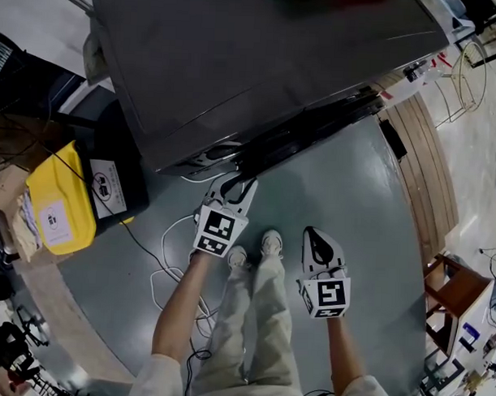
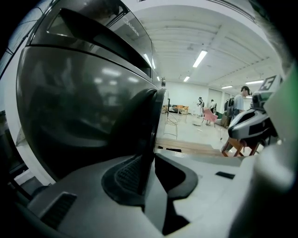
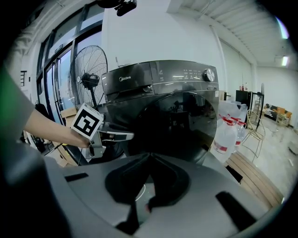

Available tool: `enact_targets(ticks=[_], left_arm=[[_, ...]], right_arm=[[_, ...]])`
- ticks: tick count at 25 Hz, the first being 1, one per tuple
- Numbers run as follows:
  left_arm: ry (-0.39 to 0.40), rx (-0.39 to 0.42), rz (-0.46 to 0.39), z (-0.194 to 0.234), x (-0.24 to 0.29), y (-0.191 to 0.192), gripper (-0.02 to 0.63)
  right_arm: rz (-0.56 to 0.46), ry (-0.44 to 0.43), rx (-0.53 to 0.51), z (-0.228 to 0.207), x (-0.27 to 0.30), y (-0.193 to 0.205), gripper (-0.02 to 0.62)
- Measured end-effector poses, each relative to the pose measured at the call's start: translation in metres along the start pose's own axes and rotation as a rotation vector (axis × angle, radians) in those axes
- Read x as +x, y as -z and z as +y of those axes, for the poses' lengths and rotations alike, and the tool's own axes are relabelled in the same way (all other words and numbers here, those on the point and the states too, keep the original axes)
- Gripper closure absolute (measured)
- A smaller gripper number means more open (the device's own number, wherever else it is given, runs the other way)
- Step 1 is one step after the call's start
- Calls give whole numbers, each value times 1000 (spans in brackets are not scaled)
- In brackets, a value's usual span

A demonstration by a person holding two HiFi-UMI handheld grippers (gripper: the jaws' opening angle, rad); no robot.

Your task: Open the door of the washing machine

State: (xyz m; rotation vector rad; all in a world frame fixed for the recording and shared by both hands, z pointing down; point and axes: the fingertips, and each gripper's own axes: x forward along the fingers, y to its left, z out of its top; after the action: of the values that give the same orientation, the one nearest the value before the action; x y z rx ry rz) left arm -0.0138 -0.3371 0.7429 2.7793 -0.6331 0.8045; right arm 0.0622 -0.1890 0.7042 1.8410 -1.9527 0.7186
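The dark grey washing machine (image 1: 261, 55) fills the top of the head view. Its round tinted door (image 2: 84, 111) bulges at the left of the left gripper view and shows on the machine's front in the right gripper view (image 3: 177, 125). My left gripper (image 1: 235, 184) reaches to the door's rim. There the door's dark edge (image 2: 156, 116) runs down between the two pads, and the jaws are closed on it (image 2: 148, 179). My right gripper (image 1: 313, 233) hangs lower and to the right above the floor, shut and holding nothing (image 3: 149, 158).
A yellow container (image 1: 61, 203) and a black labelled box (image 1: 110, 180) stand left of the machine. White cable (image 1: 168, 271) loops on the floor by the person's feet (image 1: 254, 248). To the right are a wooden platform (image 1: 424, 159), water bottles (image 3: 226, 135) and a stool (image 1: 456, 298). A fan (image 3: 88, 81) stands at the left.
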Motion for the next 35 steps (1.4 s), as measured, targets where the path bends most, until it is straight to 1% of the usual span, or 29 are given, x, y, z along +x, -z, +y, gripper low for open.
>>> enact_targets(ticks=[1,8,14,20,23,27,35], left_arm=[[4,0,0,0,0,0,534],[40,14,3,-1,-1,2,543],[65,41,10,0,0,2,549],[93,58,23,-1,0,2,549],[89,69,23,-1,-1,2,551],[69,65,8,0,0,2,552],[29,37,20,-5,-2,3,552]], right_arm=[[-1,4,-1,-1,0,0,595],[0,41,6,-6,-1,1,596],[8,75,22,0,-4,3,595],[7,101,43,4,-9,-5,597],[6,111,47,2,-11,-5,596],[4,114,43,-2,-13,-2,597],[21,119,46,-9,-40,12,596]])
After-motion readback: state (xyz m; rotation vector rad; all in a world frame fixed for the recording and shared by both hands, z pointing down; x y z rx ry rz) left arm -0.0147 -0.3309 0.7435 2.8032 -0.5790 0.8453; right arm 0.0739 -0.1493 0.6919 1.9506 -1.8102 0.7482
